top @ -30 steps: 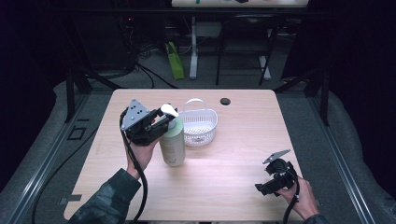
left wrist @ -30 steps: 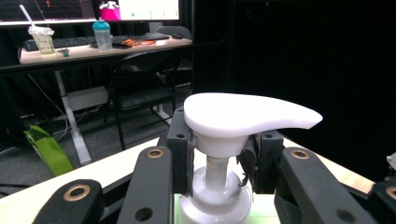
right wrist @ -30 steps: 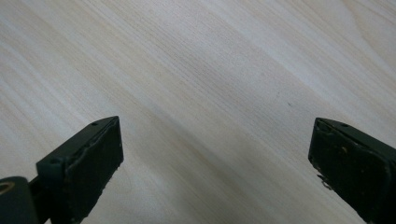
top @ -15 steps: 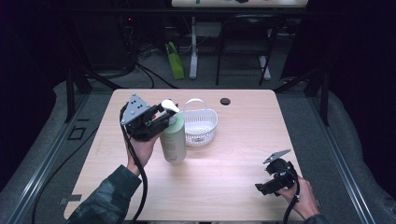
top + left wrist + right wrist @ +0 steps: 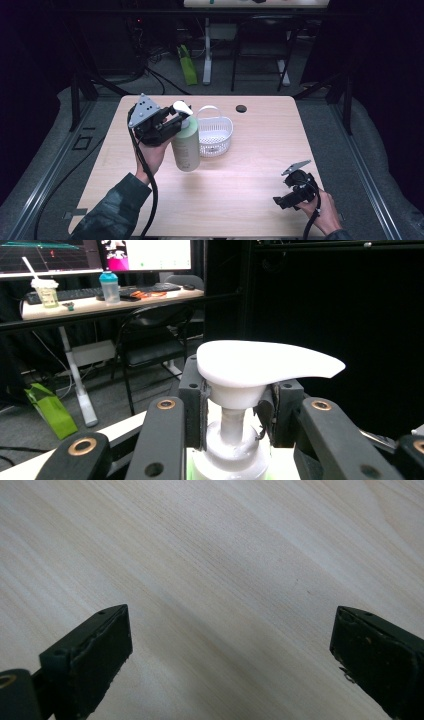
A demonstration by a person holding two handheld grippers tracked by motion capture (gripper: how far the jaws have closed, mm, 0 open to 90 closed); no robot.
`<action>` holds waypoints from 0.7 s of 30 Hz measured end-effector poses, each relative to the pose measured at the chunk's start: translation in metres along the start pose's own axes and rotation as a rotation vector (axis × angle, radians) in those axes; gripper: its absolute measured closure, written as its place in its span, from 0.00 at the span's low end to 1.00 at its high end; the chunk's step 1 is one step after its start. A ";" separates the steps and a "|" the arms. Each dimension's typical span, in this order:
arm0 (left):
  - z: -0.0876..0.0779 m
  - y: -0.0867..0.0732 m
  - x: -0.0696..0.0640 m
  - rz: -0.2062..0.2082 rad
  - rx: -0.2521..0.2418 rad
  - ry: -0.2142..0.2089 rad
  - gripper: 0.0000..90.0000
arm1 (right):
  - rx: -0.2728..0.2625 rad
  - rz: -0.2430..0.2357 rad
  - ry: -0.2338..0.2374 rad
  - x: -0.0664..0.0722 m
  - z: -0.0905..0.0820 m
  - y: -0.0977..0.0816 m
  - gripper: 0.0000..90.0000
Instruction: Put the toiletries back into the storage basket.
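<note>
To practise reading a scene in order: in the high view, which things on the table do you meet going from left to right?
Black left gripper → pale green pump bottle → white plastic basket → small black round cap → black right gripper.

Pale matt wood-grain table [image 5: 250,195], smooth white plastic pump head [image 5: 260,365], perforated white plastic basket [image 5: 216,135], matt black fingers [image 5: 90,660].

Pale green pump bottle [image 5: 185,146] with white pump head [image 5: 260,365], upright; pump neck clamped between the jaws.
</note>
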State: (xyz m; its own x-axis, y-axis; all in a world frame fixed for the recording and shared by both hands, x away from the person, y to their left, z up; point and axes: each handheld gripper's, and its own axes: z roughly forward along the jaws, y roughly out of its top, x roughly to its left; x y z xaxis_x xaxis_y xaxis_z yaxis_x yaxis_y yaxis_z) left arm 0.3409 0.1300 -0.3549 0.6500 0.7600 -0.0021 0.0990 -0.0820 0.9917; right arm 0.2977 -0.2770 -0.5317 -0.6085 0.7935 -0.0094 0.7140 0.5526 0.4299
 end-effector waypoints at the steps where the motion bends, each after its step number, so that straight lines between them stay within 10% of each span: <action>1: 0.000 0.001 0.000 0.002 -0.002 0.000 0.75 | 0.000 0.001 0.000 0.000 0.000 0.000 0.03; 21: 0.005 0.018 0.002 0.018 -0.013 0.005 0.75 | 0.005 0.005 0.003 0.000 0.001 0.000 0.03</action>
State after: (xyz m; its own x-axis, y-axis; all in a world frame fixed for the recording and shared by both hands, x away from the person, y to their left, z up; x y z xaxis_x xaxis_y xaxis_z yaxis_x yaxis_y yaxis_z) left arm 0.3478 0.1264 -0.3378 0.6475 0.7619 0.0169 0.0776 -0.0879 0.9931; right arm 0.2977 -0.2768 -0.5328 -0.6061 0.7953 -0.0045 0.7187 0.5502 0.4252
